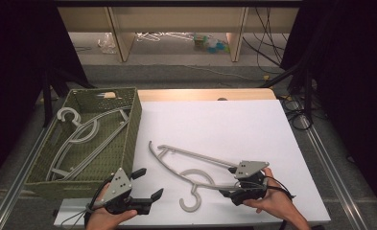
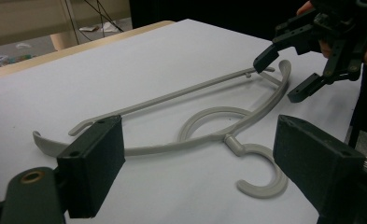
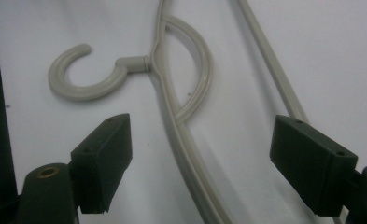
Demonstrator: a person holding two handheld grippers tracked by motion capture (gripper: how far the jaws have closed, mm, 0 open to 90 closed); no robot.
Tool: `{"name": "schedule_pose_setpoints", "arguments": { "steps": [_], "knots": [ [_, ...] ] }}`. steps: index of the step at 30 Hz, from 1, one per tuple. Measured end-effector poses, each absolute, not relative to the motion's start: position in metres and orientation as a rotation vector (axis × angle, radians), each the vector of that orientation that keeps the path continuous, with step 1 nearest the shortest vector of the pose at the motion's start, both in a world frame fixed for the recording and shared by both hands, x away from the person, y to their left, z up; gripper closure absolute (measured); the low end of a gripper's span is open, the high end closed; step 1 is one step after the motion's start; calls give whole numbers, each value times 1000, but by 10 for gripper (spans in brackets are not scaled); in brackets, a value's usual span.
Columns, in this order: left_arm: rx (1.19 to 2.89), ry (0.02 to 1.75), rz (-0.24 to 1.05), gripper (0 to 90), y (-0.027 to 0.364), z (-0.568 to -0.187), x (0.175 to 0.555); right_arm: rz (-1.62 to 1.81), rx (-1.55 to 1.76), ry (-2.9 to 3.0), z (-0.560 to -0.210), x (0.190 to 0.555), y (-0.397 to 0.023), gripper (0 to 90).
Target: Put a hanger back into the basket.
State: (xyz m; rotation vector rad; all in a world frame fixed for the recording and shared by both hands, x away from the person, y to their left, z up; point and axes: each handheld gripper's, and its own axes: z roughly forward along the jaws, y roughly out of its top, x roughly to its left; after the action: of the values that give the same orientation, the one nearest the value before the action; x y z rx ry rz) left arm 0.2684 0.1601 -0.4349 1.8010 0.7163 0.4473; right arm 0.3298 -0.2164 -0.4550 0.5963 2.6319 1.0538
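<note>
I count one grey hanger (image 1: 195, 168) lying flat on the white sheet (image 1: 224, 124) that covers the table (image 1: 205, 94), its hook curling toward my near edge, and at least two more hangers (image 1: 80, 139) of the same grey stacked inside the single green basket (image 1: 131, 127) at my left; they overlap so much that I cannot tell whether a third lies beneath them. My right gripper (image 1: 239, 189) sits low at the right end of the lone hanger, and in the right gripper view (image 3: 197, 163) its fingers (image 3: 102, 158) are spread wide, one on each side of the hanger's curved shoulder (image 3: 181, 140), neither one touching it. In the left gripper view the same hanger (image 2: 195, 140) lies ahead of me with the right gripper (image 2: 288, 74) gaping over its far tip. My left gripper (image 1: 145, 187) rests near the front corner of the table, just beside the basket and well apart from the hanger, its fingers (image 2: 90, 168) also spread with nothing between them. The hanger's end under my right hand (image 1: 272, 201) is hidden by the gripper body in the high view, and the basket's near wall cuts off the lower parts of the hangers within it. Small objects on the floor beyond the table are too blurred to name.
</note>
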Motion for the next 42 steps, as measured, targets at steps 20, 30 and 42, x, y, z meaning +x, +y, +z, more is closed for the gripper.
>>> {"name": "schedule_pose_setpoints", "arguments": {
  "steps": [20,30,42],
  "knots": [
    [1844,709,422,166,155,-438,269,778,567,2871,-472,354,-187,515],
    [1866,713,422,168,155,-440,269,626,637,2921,-466,358,-173,579],
    [1850,710,417,170,154,-440,269,572,605,2961,-464,357,-166,722]
  ]
}}
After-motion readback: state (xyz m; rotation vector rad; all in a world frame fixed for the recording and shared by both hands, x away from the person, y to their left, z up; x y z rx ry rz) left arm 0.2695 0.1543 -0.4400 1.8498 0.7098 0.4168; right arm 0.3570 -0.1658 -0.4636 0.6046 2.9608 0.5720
